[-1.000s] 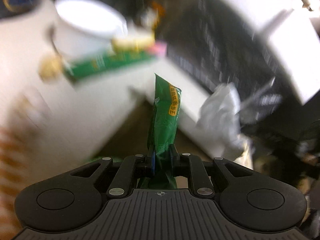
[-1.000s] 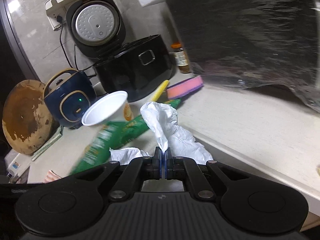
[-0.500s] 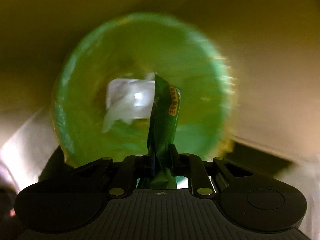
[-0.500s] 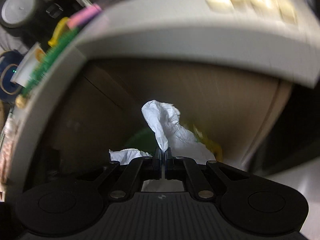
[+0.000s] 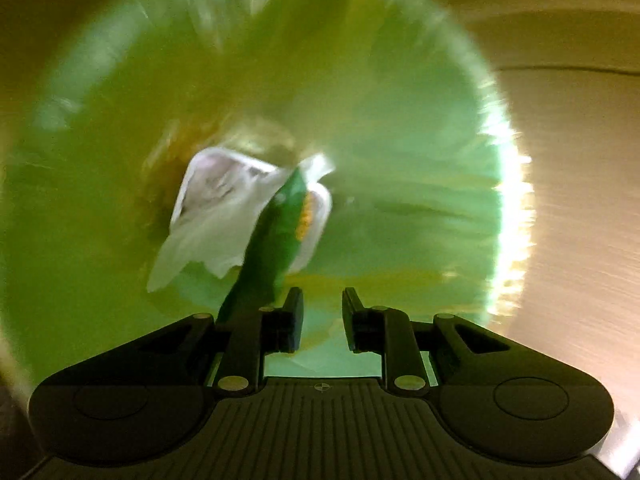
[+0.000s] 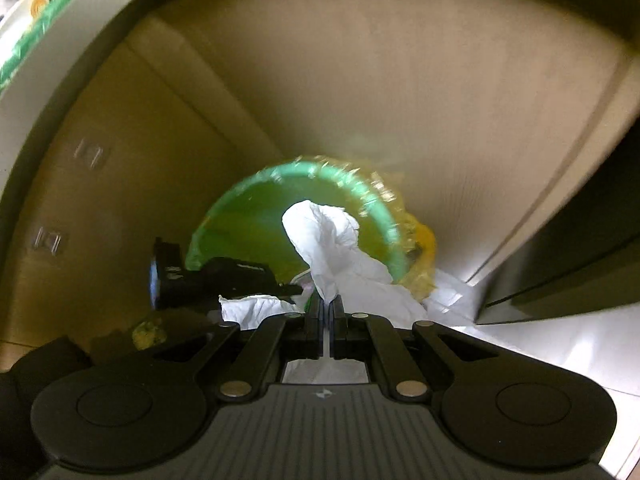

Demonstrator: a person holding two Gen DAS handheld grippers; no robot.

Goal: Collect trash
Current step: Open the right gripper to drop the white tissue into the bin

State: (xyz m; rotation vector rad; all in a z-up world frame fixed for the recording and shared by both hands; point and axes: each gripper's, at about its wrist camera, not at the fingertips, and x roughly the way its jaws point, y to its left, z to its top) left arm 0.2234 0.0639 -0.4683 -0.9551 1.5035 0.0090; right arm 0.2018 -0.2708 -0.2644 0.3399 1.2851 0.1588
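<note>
Fingers of the left gripper are parting, with a clear gap between the pads and nothing pinched; the green wrapper has slipped to the outer side of the left finger and hangs over the mouth of the green bin. Fingers of the right gripper are pressed together on a white crumpled tissue, which sits just short of the bin's rim.

Judgement on the step in hand: the wrapper's drop is under way. The left unit should finish opening while it is over the bin's centre and should withdraw only once the wrapper has fallen free, since it may cling to the finger. The right unit should then come over the opening before it lets go, as a light tissue drifts easily. White paper already lies at the bin's bottom.

Markings: the wrapper bears a yellow printed patch; motion blur leaves it unreadable. No other writing is legible.
</note>
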